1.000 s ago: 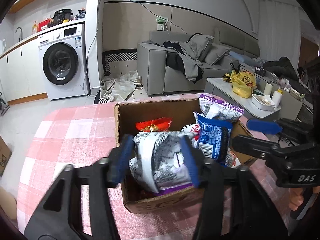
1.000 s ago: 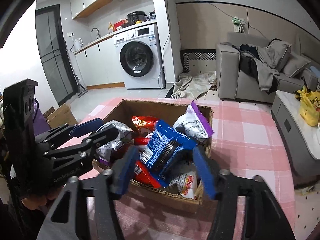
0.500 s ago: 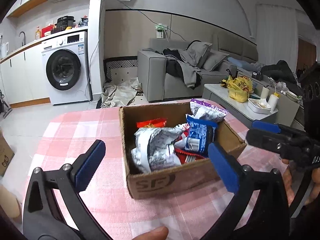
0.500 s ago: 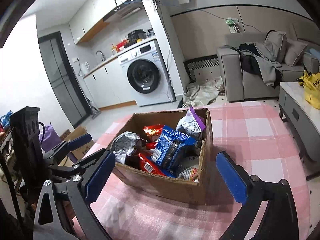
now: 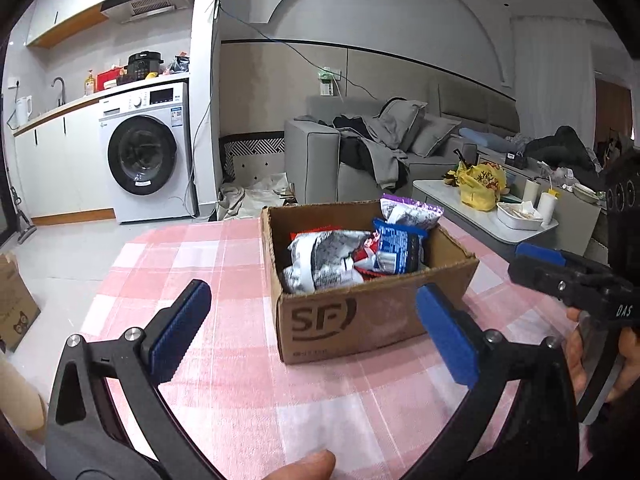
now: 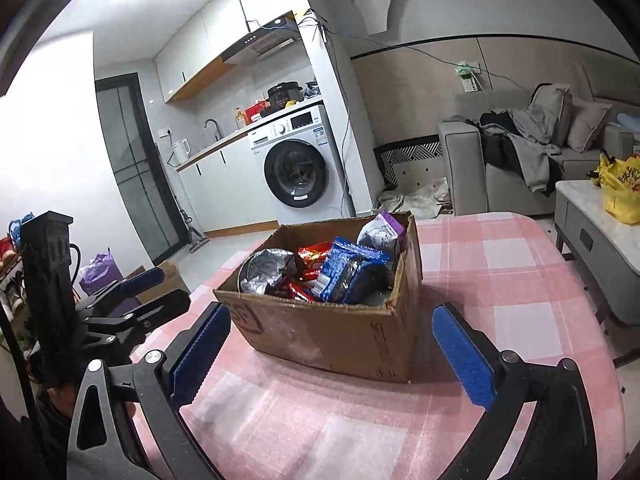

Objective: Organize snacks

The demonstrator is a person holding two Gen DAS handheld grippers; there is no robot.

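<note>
A brown cardboard box marked SF stands on the pink checked tablecloth. It holds several snack packs: a silver and white bag, a blue pack, a purple-topped bag and red packs. The box also shows in the right wrist view, with the blue pack and the silver bag. My left gripper is open and empty, short of the box. My right gripper is open and empty, in front of the box.
A washing machine and kitchen counter stand behind the table to the left. A grey sofa and a white coffee table with a yellow bag are at the right. A cardboard box sits on the floor at the left.
Both grippers have opened, let go of the silver bag and the blue pack in the box, and drawn back from it toward me.
</note>
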